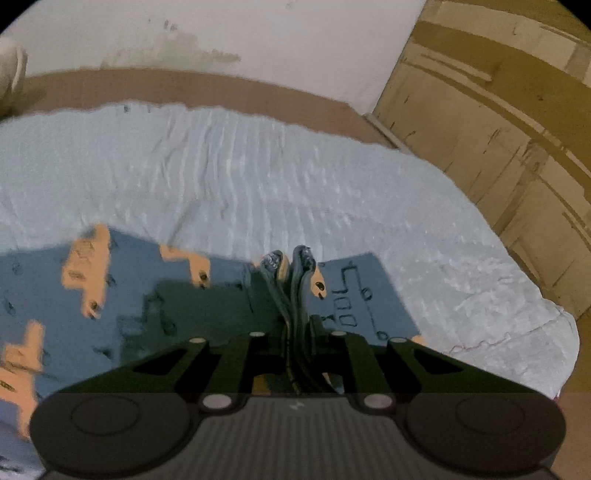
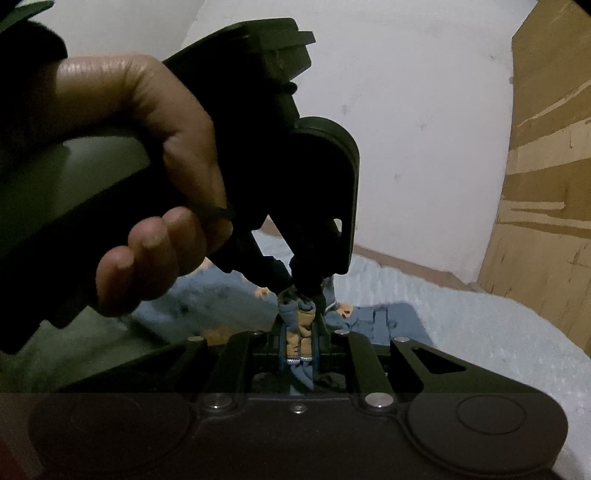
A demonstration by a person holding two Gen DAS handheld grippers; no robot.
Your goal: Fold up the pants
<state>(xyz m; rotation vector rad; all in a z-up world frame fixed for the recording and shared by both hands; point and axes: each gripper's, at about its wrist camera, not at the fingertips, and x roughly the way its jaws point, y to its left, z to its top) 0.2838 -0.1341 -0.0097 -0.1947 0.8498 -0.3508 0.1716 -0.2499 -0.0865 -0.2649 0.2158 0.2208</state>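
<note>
Blue pants (image 1: 147, 266) with orange prints lie spread on a pale blue sheet (image 1: 258, 177). My left gripper (image 1: 290, 258) is shut on a bunched edge of the pants, lifted slightly off the sheet. In the right wrist view my right gripper (image 2: 301, 310) is shut on a gathered fold of blue and orange pants cloth (image 2: 380, 317). The left gripper (image 2: 306, 286) comes down from above, almost tip to tip with the right one, and pinches the same bunch. A person's hand (image 2: 147, 147) wraps around its handle and hides much of the left side.
The sheet covers a surface with a brown border (image 1: 184, 88) against a white wall (image 1: 221, 29). Taped cardboard boxes (image 1: 498, 110) stand to the right, close to the sheet's edge, and show as cardboard (image 2: 546, 184) in the right wrist view.
</note>
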